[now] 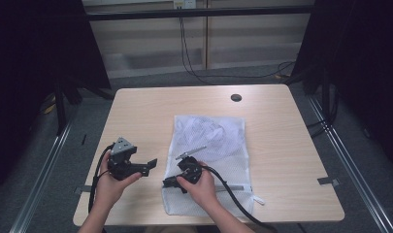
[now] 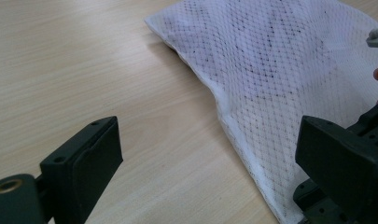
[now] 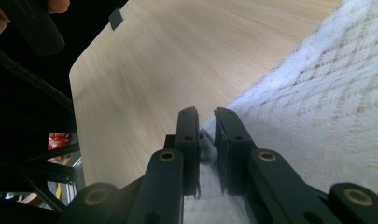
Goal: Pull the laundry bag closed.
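Observation:
A white mesh laundry bag [image 1: 213,141] lies flat on the light wooden table [image 1: 136,111], with something pale and rumpled inside it. My right gripper [image 1: 171,183] rests at the bag's near left corner. In the right gripper view its jaws [image 3: 206,114] stand almost together on a small grey tab [image 3: 206,150] at the edge of the mesh [image 3: 326,102]. My left gripper [image 1: 148,166] hovers just left of the bag, held in a hand. It stands open [image 2: 205,154] with bare table between the jaws and the bag's edge [image 2: 280,79] ahead to the right.
A black round cap [image 1: 236,97] sits in the table near the far edge. A small white tag [image 1: 258,199] sticks out at the bag's near right corner. The right gripper's cable [image 1: 233,196] trails across the bag toward the near edge.

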`<move>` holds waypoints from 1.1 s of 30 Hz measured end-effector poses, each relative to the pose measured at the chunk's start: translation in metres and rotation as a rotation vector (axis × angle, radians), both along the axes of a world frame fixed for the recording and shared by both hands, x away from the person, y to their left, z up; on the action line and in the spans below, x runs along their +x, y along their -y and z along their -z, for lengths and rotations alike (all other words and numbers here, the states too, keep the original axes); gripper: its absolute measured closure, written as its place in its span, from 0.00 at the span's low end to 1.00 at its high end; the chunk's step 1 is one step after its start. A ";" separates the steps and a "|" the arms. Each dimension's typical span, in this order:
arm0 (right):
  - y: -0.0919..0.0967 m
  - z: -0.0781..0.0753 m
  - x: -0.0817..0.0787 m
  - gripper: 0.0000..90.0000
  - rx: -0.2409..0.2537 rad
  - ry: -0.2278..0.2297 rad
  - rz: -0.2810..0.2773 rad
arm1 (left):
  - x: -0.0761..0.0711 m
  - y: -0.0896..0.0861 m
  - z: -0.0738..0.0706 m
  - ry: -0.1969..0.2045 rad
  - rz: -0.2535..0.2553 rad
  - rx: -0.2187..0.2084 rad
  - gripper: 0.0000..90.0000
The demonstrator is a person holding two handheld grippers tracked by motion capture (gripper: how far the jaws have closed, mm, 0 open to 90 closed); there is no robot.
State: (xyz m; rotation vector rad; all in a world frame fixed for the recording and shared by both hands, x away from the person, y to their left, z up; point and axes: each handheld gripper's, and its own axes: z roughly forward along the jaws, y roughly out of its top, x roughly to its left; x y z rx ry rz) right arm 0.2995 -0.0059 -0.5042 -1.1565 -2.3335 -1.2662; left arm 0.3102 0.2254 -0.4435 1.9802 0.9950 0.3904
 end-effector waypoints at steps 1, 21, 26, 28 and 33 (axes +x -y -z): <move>0.000 0.000 0.000 0.90 -0.003 -0.001 -0.001 | 0.000 0.000 0.000 0.000 -0.001 0.000 0.08; 0.002 -0.003 -0.004 0.92 -0.046 0.053 -0.021 | 0.000 -0.001 0.000 -0.010 -0.003 -0.003 0.08; 0.010 -0.010 -0.002 0.92 -0.002 0.048 -0.008 | -0.001 -0.001 0.000 -0.022 0.004 -0.021 0.08; 0.014 -0.013 -0.001 0.92 0.016 0.039 0.002 | -0.001 -0.001 0.000 -0.030 0.007 -0.033 0.09; 0.021 -0.019 -0.001 0.92 0.037 0.030 0.021 | -0.002 -0.001 -0.001 -0.049 0.020 -0.061 0.09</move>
